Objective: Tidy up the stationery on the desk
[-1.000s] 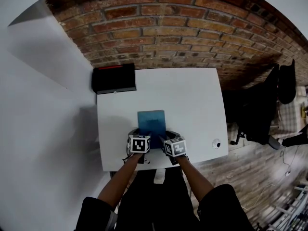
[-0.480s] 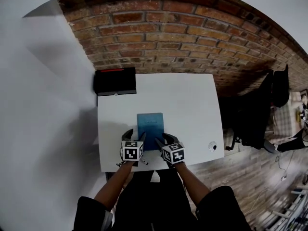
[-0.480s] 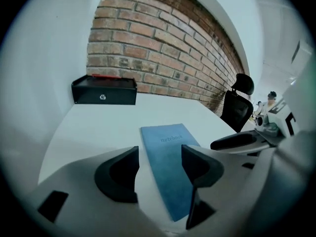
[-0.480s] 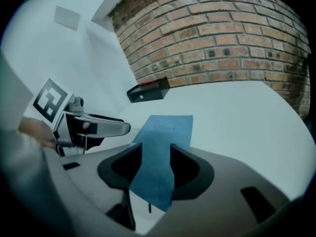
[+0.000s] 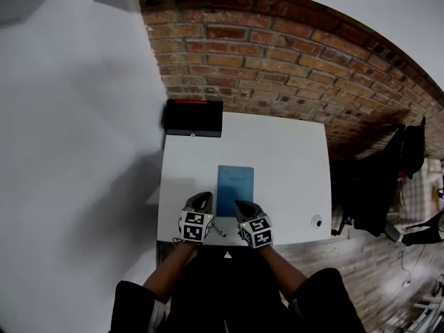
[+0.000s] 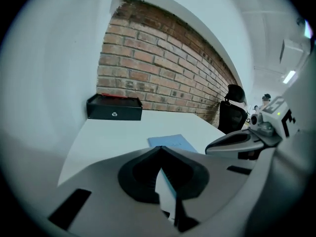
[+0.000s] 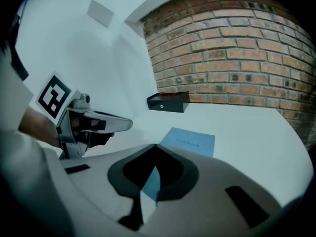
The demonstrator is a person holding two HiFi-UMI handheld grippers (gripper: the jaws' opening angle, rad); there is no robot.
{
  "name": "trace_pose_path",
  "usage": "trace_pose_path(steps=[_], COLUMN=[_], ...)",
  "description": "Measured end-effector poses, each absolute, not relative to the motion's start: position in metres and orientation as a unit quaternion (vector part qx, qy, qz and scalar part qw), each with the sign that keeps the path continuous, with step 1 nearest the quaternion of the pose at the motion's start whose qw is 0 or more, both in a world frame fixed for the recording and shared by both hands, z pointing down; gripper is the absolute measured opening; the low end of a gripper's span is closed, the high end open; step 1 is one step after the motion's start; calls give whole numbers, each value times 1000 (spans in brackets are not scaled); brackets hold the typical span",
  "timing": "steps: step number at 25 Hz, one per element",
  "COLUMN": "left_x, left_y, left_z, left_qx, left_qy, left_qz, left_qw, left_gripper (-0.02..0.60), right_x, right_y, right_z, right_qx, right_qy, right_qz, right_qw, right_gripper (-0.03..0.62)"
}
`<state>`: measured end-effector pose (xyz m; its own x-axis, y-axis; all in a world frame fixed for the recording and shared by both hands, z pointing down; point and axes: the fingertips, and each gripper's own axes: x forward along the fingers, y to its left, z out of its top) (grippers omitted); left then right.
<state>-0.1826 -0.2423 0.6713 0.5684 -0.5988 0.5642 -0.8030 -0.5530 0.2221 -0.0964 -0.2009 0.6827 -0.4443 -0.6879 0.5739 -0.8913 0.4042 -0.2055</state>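
The white table [image 5: 291,158] stands against a brick wall, with a black box [image 5: 193,117] at its far left corner. A blue notebook [image 5: 234,190] lies flat near the middle of the near half, its long axis running near to far. The left gripper [image 5: 203,198] and right gripper [image 5: 241,206] hover at the near edge. The fingers of both have just closed, tips together with nothing between them. The notebook lies just beyond both sets of fingers, its near end between them, about equally close to each. A small pen [image 5: 218,229] lies slanted at the near edge, closer to the left gripper.
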Motion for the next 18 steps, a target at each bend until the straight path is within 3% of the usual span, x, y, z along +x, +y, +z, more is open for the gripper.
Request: trace_pose_path(steps=[7,14,18], left_x=[-244,-274,-279], left_y=[-235,-210,-197], left_z=[669,685,693], left_qx=[832,810,803], left_qy=[-455,-476,-481], left_qz=[202,212,214], left_qw=[246,267,280], left_gripper=[15,15,15], right_x=[-142,-194,-206], right_y=[-191,-145,-131], right_z=[687,718,732], right_qx=[412,293,266], right_qy=[-848,-867,-862], right_qz=[228,225,237], right_qw=[243,335,361], right_gripper=[25,28,88])
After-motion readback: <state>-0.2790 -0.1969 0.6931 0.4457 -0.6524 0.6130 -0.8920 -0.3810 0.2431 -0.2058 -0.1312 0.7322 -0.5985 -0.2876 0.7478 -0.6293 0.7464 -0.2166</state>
